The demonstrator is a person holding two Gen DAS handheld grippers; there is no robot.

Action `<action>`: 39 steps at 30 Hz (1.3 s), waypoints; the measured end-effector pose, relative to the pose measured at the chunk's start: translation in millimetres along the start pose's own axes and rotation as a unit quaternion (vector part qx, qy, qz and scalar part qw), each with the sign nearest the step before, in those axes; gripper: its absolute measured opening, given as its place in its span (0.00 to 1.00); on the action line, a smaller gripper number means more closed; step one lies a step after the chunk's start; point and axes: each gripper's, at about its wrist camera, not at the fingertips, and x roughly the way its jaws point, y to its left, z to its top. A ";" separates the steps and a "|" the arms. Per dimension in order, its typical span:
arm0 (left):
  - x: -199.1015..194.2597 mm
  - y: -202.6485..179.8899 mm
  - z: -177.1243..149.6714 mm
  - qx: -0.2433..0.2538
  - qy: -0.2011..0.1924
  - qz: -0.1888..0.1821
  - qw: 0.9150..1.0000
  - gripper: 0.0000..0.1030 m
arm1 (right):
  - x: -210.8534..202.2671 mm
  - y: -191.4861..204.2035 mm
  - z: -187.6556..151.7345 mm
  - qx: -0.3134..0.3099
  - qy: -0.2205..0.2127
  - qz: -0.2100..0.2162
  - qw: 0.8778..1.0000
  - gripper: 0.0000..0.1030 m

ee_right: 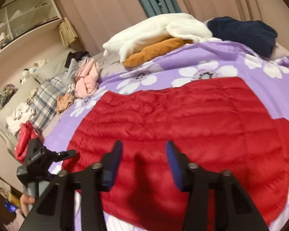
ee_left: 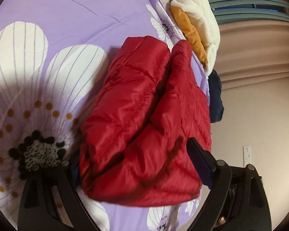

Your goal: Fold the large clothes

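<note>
A red quilted puffer jacket [ee_left: 144, 115] lies folded on the purple flowered bedspread [ee_left: 71, 15]. My left gripper [ee_left: 136, 165] is wide open, its fingers on either side of the jacket's near end, with the left finger partly hidden behind the fabric. In the right wrist view the jacket [ee_right: 183, 119] lies flat and wide. My right gripper [ee_right: 144, 165] is open and empty just above the jacket's near part. The left gripper [ee_right: 36, 159] also shows at the left edge of that view, beside a raised fold of red fabric.
A white fleece [ee_right: 156, 30] over an orange garment [ee_right: 156, 52] and a navy garment [ee_right: 244, 32] lie at the far edge of the bed. Pink, plaid and other clothes [ee_right: 86, 80] are piled at the left. Shelves [ee_right: 25, 19] and curtains stand behind.
</note>
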 end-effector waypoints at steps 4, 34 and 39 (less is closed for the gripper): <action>3.3 -3.7 1.2 0.006 -0.012 0.022 1.000 0.73 | 27.9 4.5 -11.6 -0.007 0.031 -0.019 0.999 0.26; 36.3 -235.1 -120.0 0.455 -0.047 0.085 0.885 0.43 | -35.3 -83.3 -27.2 0.145 0.015 0.081 0.986 0.14; 47.1 -247.7 -139.5 0.477 -0.045 0.093 0.873 0.43 | -102.1 -118.2 -47.2 0.132 -0.027 -0.073 0.988 0.13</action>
